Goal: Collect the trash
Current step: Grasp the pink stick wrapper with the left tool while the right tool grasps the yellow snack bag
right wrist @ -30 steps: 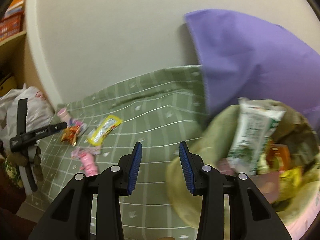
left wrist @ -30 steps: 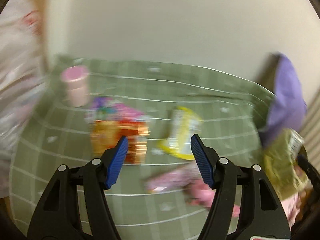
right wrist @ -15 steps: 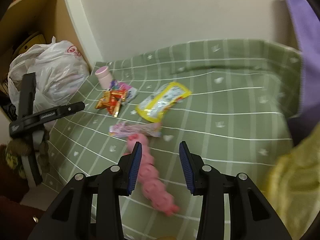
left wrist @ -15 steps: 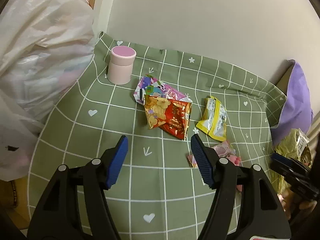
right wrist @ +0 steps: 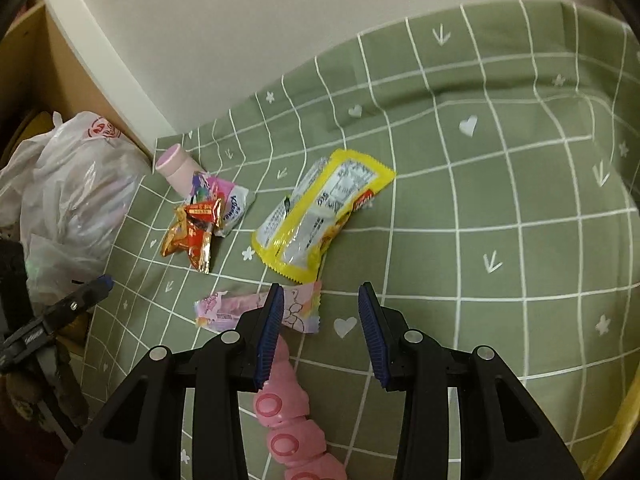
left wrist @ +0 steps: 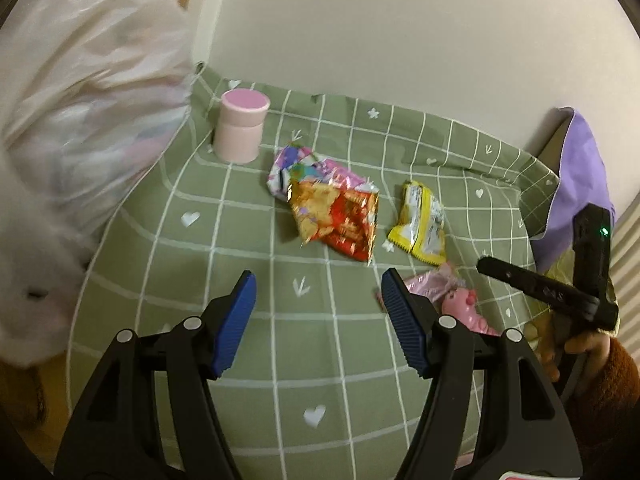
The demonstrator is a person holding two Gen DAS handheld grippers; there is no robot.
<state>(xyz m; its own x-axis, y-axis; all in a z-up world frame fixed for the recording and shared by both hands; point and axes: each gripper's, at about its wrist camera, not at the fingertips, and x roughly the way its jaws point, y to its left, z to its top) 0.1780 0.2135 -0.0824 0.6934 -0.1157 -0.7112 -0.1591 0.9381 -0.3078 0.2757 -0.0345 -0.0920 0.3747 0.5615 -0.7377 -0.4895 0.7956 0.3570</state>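
Left wrist view: the left gripper (left wrist: 318, 322) stands apart and empty at bottom centre, above green cloth (left wrist: 168, 240); a red snack bag (left wrist: 340, 220) and yellow wrapper (left wrist: 424, 224) lie mid-frame.

Right wrist view: the right gripper (right wrist: 320, 336) gapes empty, a pink wrapper (right wrist: 236, 308) beside its left fingertip.
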